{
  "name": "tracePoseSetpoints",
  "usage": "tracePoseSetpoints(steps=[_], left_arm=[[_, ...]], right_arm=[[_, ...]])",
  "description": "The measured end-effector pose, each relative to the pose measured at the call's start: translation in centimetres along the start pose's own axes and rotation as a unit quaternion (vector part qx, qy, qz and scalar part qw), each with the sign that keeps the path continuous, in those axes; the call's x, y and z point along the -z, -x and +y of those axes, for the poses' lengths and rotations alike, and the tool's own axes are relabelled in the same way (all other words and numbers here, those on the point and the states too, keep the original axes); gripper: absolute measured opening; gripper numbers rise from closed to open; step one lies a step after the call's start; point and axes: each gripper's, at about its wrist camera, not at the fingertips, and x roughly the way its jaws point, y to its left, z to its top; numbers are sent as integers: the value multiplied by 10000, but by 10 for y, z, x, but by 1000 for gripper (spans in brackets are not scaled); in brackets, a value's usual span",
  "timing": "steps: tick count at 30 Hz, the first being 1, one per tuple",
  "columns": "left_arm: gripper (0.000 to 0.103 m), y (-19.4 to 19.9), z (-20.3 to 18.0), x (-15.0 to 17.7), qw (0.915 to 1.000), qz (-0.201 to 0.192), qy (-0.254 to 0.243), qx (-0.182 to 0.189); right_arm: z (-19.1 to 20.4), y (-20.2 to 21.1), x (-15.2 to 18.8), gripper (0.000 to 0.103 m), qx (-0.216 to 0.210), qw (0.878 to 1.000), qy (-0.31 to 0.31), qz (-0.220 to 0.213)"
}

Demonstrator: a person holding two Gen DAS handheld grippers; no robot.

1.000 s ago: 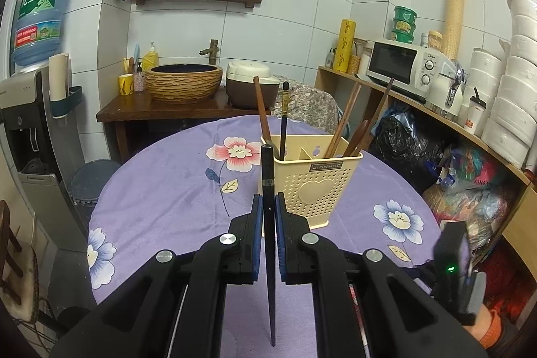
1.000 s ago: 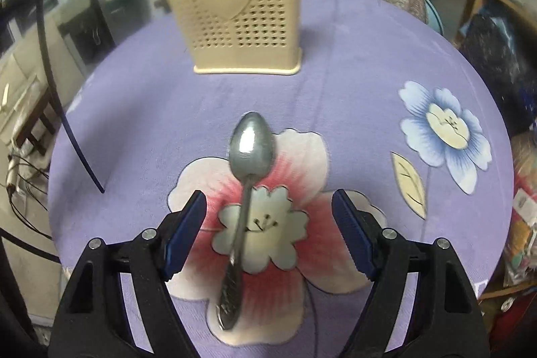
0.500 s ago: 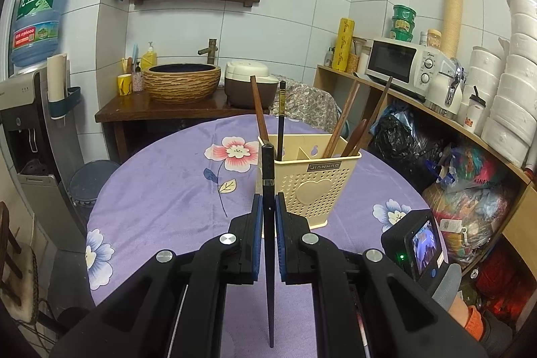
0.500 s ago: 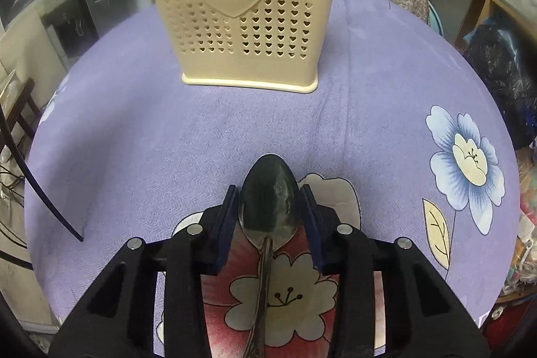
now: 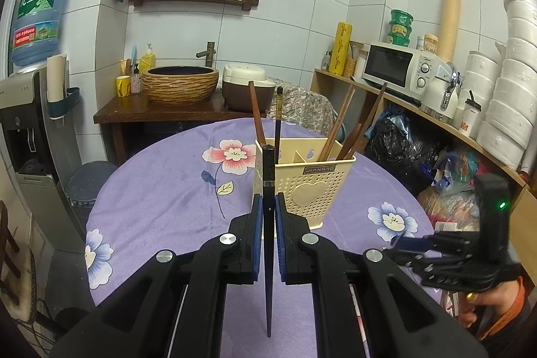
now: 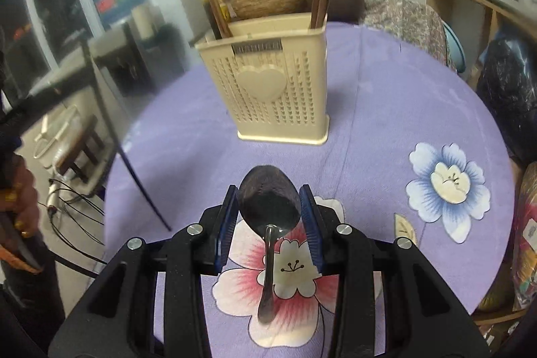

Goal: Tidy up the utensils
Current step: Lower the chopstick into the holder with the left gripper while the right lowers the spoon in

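Observation:
My left gripper (image 5: 268, 207) is shut on a black chopstick (image 5: 268, 176) that stands upright between its blue pads, in front of the cream utensil holder (image 5: 308, 190). Several brown and black chopsticks (image 5: 339, 123) stick out of that holder. In the right wrist view, my right gripper (image 6: 268, 200) is shut on the bowl of a metal spoon (image 6: 268, 200); its handle hangs down above the purple flowered tablecloth (image 6: 386, 109). The cream holder (image 6: 268, 89) stands ahead of it, and the held black chopstick (image 6: 110, 130) shows at the left. The right gripper's body (image 5: 470, 254) appears low right in the left view.
The round table ends near a wooden side table with a basin (image 5: 179, 86) behind, and shelves with a microwave (image 5: 399, 67) and black bags (image 5: 399, 140) on the right. A water dispenser (image 5: 30, 109) stands at the left. A person's hand (image 6: 20, 190) shows at the left edge.
My right gripper closed on the spoon's bowl and lifted it off the cloth, bringing the holder's top into view. The left gripper kept still with its chopstick.

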Motion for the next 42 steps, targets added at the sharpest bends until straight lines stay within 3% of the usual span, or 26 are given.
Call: tracePoseSetpoints(steps=[10, 16, 21, 26, 32, 36, 42], left_arm=[[9, 3, -5, -2, 10000, -42, -58, 54], [9, 9, -10, -20, 9996, -188, -131, 165], [9, 24, -24, -65, 9970, -602, -327, 350], [9, 24, -39, -127, 9928, -1034, -370, 488], [9, -5, -50, -167, 9893, -1395, -294, 291], [9, -37, -48, -160, 9918, -1238, -291, 104], [9, -70, -39, -124, 9961, -817, -316, -68]], right_arm=[[5, 15, -13, 38, -177, 9995, 52, -258], [11, 22, -32, 38, -221, 9987, 202, -413], [24, 45, -74, 38, -202, 9946, 480, -902], [43, 73, -141, 38, 52, 9836, 815, -1611], [37, 55, -186, 38, 262, 9800, 700, -1845], [29, 26, -184, 38, 343, 9828, 603, -1714], [25, -6, -160, 38, 449, 9862, 639, -1462]])
